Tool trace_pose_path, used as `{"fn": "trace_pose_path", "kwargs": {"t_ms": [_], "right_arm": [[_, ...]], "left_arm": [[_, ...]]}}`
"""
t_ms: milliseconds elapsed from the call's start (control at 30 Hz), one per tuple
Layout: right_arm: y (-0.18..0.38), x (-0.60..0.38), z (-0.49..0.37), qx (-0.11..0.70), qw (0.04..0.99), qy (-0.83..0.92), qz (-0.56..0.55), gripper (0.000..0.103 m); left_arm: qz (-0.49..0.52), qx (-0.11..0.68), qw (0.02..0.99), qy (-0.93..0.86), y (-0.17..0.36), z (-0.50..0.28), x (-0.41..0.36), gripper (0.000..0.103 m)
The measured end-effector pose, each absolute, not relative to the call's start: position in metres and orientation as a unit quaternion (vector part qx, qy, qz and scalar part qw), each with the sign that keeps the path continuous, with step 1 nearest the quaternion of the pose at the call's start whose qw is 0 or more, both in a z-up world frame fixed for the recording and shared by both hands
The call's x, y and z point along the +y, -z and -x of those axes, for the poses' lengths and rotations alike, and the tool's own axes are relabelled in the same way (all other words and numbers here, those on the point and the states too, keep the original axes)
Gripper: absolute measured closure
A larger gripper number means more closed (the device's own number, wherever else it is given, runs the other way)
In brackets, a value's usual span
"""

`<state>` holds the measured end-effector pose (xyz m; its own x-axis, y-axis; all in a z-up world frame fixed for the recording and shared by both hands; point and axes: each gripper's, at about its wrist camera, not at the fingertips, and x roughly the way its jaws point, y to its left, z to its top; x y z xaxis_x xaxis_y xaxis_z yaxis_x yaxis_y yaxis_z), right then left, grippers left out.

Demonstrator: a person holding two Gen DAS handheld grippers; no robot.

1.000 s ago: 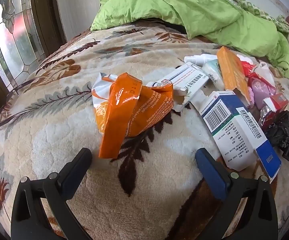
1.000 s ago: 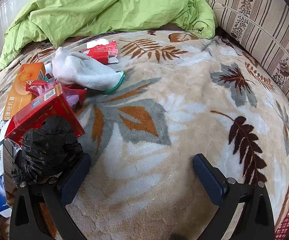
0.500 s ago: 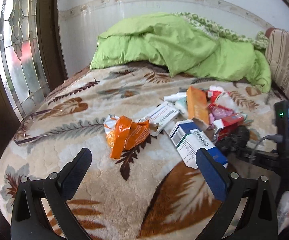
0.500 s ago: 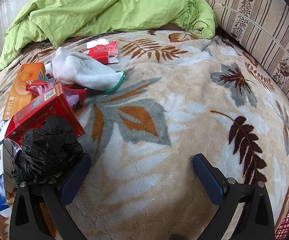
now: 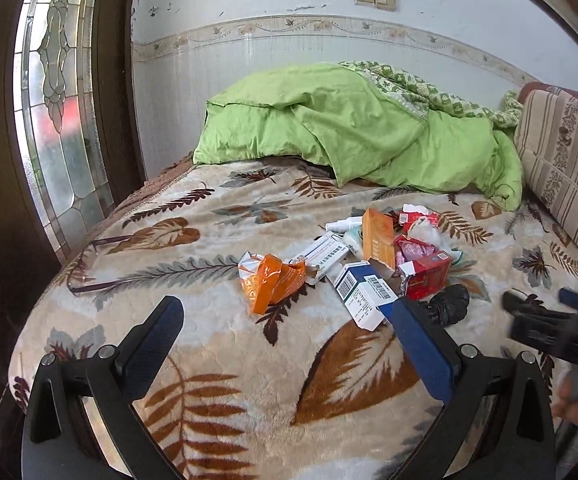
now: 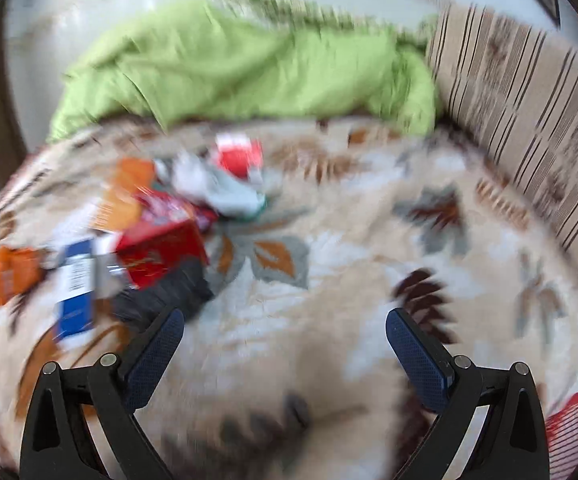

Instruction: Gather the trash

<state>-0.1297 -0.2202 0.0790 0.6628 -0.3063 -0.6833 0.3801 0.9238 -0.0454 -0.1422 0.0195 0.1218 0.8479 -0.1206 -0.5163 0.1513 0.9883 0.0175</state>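
Note:
Trash lies in a pile on the leaf-patterned blanket: a crumpled orange wrapper, a blue and white box, a red box, an orange box, a white box and a crumpled black bag. My left gripper is open and empty, well back from the pile. My right gripper is open and empty; its view is blurred, with the red box and black bag ahead to its left. The right gripper also shows in the left wrist view.
A green quilt is heaped at the head of the bed. A striped cushion runs along the right side. A stained-glass door stands to the left. A red mesh basket shows at the lower right.
Both grippers have pulled back and up from the bed, so the pile looks smaller and farther. The right wrist view has become blurred from motion. Both stay open.

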Motion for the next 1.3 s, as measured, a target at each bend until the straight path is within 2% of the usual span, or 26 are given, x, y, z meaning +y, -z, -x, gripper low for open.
{"fn": "trace_pose_path", "kwargs": {"t_ms": [167,467,1300], "right_arm": [[-0.129,-0.205,0.195,0.331,0.929,0.163,-0.036,0.001],[-0.163,-0.206,0.254,0.309,0.933,0.175,-0.057,0.001],[-0.166,-0.193,0.264,0.313,0.935,0.156,-0.051,0.001]], "left_arm": [[-0.035,0.264,0.961,0.078,-0.131,0.17,0.02,0.0],[-0.052,0.26,0.96,0.09,-0.141,0.207,0.016,0.0],[-0.055,0.255,0.961,0.089,-0.147,0.215,0.017,0.0]]}}
